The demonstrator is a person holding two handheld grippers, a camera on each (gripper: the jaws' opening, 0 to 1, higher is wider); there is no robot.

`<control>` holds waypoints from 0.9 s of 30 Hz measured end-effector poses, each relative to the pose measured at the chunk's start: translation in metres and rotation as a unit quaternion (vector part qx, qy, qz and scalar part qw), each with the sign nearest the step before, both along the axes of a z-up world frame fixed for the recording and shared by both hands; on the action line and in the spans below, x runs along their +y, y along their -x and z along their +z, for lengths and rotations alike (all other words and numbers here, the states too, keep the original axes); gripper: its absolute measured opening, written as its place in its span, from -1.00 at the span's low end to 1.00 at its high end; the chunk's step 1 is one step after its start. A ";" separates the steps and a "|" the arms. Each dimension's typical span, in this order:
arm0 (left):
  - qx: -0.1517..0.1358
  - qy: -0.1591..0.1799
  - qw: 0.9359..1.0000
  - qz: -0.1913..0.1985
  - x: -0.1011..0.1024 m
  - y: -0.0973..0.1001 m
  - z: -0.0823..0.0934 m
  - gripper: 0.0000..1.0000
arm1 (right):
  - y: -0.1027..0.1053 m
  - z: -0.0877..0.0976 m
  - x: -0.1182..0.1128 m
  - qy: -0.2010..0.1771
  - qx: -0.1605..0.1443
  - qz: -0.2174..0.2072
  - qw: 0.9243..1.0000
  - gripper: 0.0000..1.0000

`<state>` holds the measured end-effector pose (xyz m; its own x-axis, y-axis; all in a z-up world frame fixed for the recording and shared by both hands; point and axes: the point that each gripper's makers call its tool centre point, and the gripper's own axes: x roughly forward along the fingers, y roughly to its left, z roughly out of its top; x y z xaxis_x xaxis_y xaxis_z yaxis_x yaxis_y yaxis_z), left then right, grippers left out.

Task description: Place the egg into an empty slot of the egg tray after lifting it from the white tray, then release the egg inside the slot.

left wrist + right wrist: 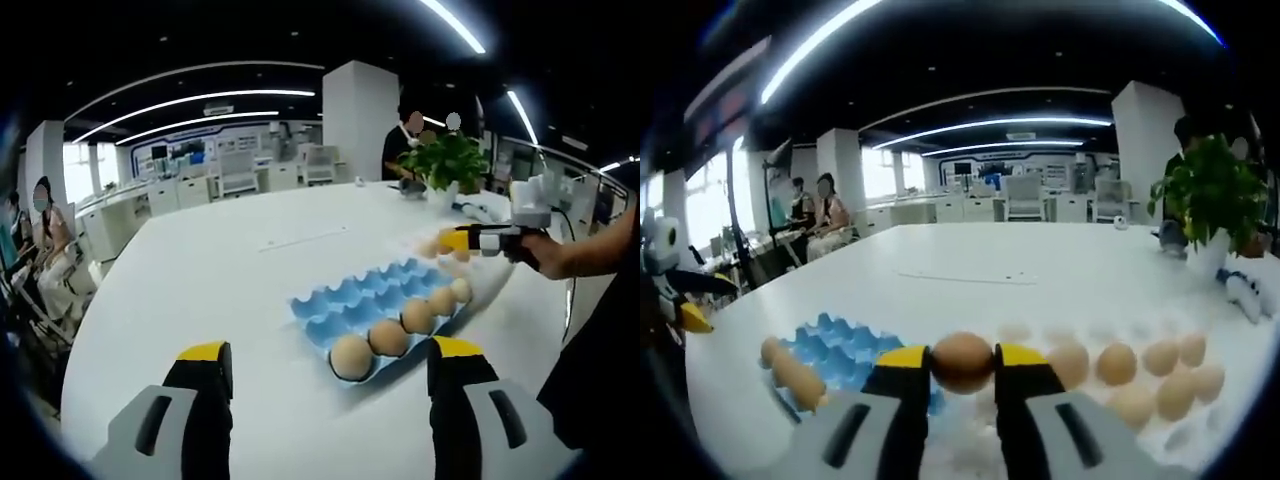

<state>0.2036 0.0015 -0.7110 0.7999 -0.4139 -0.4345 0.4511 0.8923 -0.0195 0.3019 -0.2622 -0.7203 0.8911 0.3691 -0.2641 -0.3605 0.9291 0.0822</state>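
Observation:
My right gripper [962, 372] is shut on a brown egg [962, 360], held just above the white tray [1025, 332], where several more eggs [1160, 375] lie. The blue egg tray [840, 355] sits to the left of it, with eggs [800, 385] along one edge. In the left gripper view the blue egg tray [370, 295] lies ahead with a row of eggs [388, 337] along its near edge and empty slots behind. My left gripper [330, 350] stands open in front of that tray. The right gripper [462, 240], in a person's hand, hovers past the tray's far end.
A potted green plant [445, 160] [1210, 195] stands at the table's far edge beyond the white tray [492, 282]. The wide white table [220, 260] stretches away to the left of the trays. People sit and stand at desks in the background.

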 end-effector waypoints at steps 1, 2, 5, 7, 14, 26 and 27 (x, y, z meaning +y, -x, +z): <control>0.000 0.000 1.000 0.000 0.000 0.000 0.000 0.63 | 0.000 0.001 0.004 -0.001 -0.001 0.006 1.000 -0.52; -0.001 0.000 1.000 0.000 0.000 0.000 0.000 0.63 | 0.000 0.002 0.008 -0.003 0.000 0.011 1.000 -0.52; -0.001 -0.001 1.000 0.000 0.001 -0.001 0.000 0.63 | 0.000 0.009 0.027 -0.011 -0.004 0.031 0.999 -0.52; -0.001 0.001 1.000 0.000 0.001 -0.001 0.000 0.63 | 0.000 0.010 0.037 -0.013 -0.006 0.041 0.999 -0.52; 0.004 -0.003 1.000 -0.003 0.001 0.000 -0.003 0.63 | 0.001 0.009 0.093 -0.023 -0.005 0.101 0.995 -0.52; 0.009 0.001 1.000 -0.002 0.006 0.003 -0.006 0.63 | 0.006 -0.002 0.188 -0.018 0.004 0.192 0.981 -0.52; 0.008 0.001 1.000 0.000 0.008 0.003 -0.007 0.63 | 0.006 -0.005 0.192 -0.017 0.007 0.194 0.981 -0.52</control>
<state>0.2011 0.0091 -0.7176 0.7925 -0.4148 -0.4470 0.4508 0.8922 -0.0287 0.2963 -0.0705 -0.7249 0.6781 0.6886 -0.2569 -0.6849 0.7188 0.1189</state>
